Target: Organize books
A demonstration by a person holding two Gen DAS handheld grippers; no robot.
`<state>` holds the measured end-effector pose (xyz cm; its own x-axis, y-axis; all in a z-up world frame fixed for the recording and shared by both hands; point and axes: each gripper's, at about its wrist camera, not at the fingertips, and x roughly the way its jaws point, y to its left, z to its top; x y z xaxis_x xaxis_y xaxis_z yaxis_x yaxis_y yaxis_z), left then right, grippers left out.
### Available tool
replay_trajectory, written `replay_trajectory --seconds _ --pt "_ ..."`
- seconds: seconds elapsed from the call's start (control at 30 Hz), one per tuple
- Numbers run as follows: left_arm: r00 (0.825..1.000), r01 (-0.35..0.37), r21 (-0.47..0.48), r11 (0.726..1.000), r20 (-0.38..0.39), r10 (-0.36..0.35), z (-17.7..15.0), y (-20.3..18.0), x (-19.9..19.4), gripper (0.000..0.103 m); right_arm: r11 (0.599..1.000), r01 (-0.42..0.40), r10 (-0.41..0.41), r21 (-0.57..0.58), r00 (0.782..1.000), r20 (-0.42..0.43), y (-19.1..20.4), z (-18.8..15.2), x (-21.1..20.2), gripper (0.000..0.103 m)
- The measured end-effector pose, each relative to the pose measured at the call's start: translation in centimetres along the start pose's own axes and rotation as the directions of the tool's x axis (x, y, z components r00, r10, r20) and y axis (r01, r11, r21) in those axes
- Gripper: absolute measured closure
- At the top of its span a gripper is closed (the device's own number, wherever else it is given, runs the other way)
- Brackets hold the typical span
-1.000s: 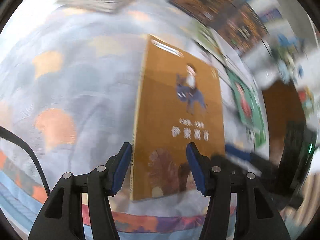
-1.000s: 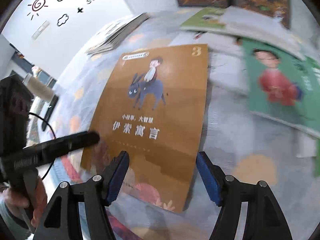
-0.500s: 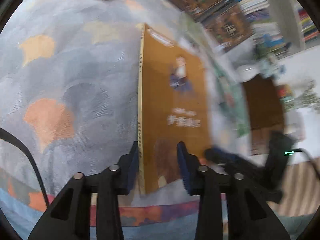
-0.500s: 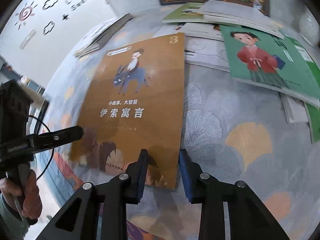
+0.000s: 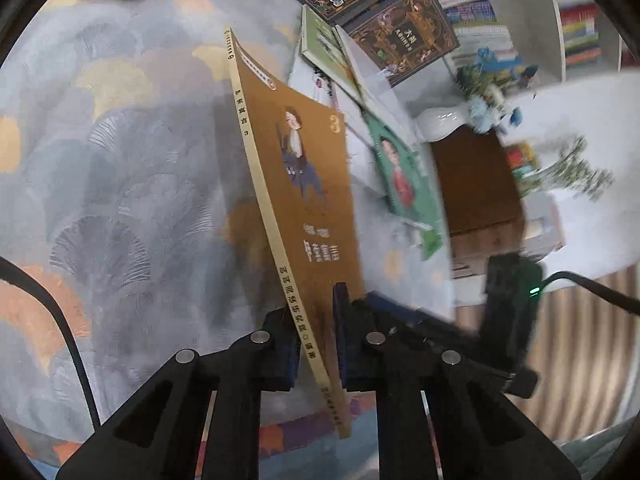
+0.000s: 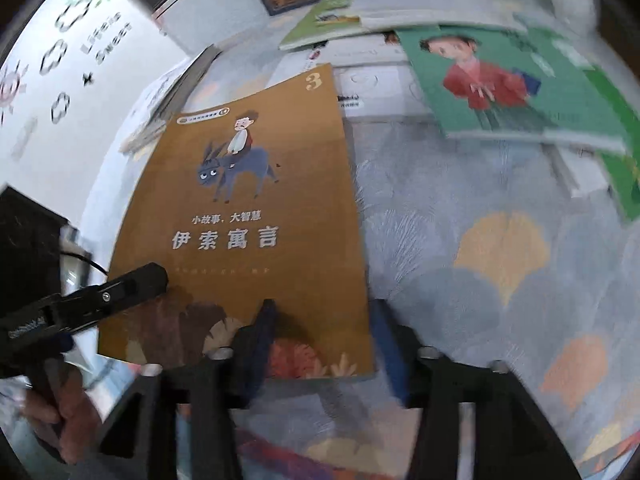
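Note:
A thin orange-brown book [image 5: 308,200] with a boy on a donkey on its cover is lifted off the carpet and tilted on edge. My left gripper [image 5: 316,344] is shut on its lower spine edge. In the right wrist view the same book [image 6: 244,216] faces me, and the left gripper [image 6: 132,284] clamps its lower left side. My right gripper [image 6: 324,340] stands open around the book's lower right corner, its jaws spread wide and blurred.
A green book with a red-robed child [image 6: 504,84] lies to the right among other flat books. Two dark ornate books [image 5: 400,36] lie at the back. A stack of booklets [image 6: 168,92] sits at the far left. A white vase [image 5: 440,124] stands by a bookshelf.
My left gripper closed on the book's spine edge and raised it off the carpet onto its edge. My right gripper narrowed on the bottom corner, then spread open again.

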<state>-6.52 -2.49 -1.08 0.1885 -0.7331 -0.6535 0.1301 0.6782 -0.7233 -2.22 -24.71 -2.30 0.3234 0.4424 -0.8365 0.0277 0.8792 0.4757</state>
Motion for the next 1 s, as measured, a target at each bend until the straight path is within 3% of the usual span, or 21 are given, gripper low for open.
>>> replay_trajectory --seconds 0.1,0.17,0.3,0.47,0.5,0.53,0.6,0.67,0.73,0.83,0.9,1.0 --pt "0.995 0.102 -0.071 0.992 -0.015 -0.104 0.7 1.1 -0.8 0.092 0.990 -0.083 0.086 0.116 0.996 -0.017 -1.3 -0.6 -0.6 0.043" --pt "0.981 0.191 -0.117 0.975 -0.017 -0.194 1.7 1.8 -1.6 0.092 0.958 -0.179 0.184 0.223 0.983 -0.004 -2.1 -1.3 -0.5 0.039" --pt "0.965 0.255 -0.176 0.951 -0.018 -0.262 2.9 2.5 -2.2 0.092 0.828 -0.392 0.403 0.401 0.913 0.060 -3.5 -2.6 0.5 0.038" --pt "0.950 0.293 -0.214 0.932 -0.045 -0.309 3.8 3.3 -2.6 0.092 0.698 -0.522 0.528 0.491 0.838 0.140 -3.3 -3.6 2.8 0.038" --pt "0.947 0.300 -0.222 0.928 -0.051 -0.319 3.9 3.4 -2.6 0.092 0.678 -0.545 0.537 0.492 0.825 0.174 -3.0 -3.4 3.0 0.041" --pt "0.944 0.303 -0.232 0.924 -0.058 -0.324 4.0 3.7 -2.7 0.092 0.673 -0.554 0.533 0.490 0.823 0.197 -2.9 -3.3 2.9 0.054" --pt "0.955 0.269 -0.207 0.941 -0.070 -0.288 4.2 3.7 -3.0 0.092 0.695 -0.541 0.497 0.474 0.837 0.227 -2.5 -2.7 2.3 0.067" --pt "0.979 0.163 -0.112 0.980 -0.108 -0.175 4.4 3.0 -3.0 0.092 0.775 -0.479 0.420 0.411 0.878 0.231 -2.2 -2.9 0.0 0.073" --pt "0.988 0.066 -0.006 0.998 -0.140 -0.066 4.4 2.1 -2.7 0.092 0.883 -0.356 0.302 0.307 0.930 0.211 0.1 -2.1 -1.6 0.075" --pt "0.989 -0.047 0.173 0.984 -0.131 0.070 4.1 0.2 -2.4 0.090 0.978 -0.160 0.133 0.132 0.973 0.190 4.0 -1.3 -2.5 0.075" --pt "0.986 -0.102 0.240 0.965 -0.107 0.131 3.9 -0.6 -2.6 0.090 1.000 -0.031 0.030 0.003 0.983 0.182 6.6 -1.1 -2.5 0.075" --pt "0.978 -0.159 0.299 0.941 -0.082 0.191 4.0 -0.9 -2.9 0.089 0.994 0.040 -0.023 -0.098 0.985 0.171 8.5 -1.5 -2.1 0.075"
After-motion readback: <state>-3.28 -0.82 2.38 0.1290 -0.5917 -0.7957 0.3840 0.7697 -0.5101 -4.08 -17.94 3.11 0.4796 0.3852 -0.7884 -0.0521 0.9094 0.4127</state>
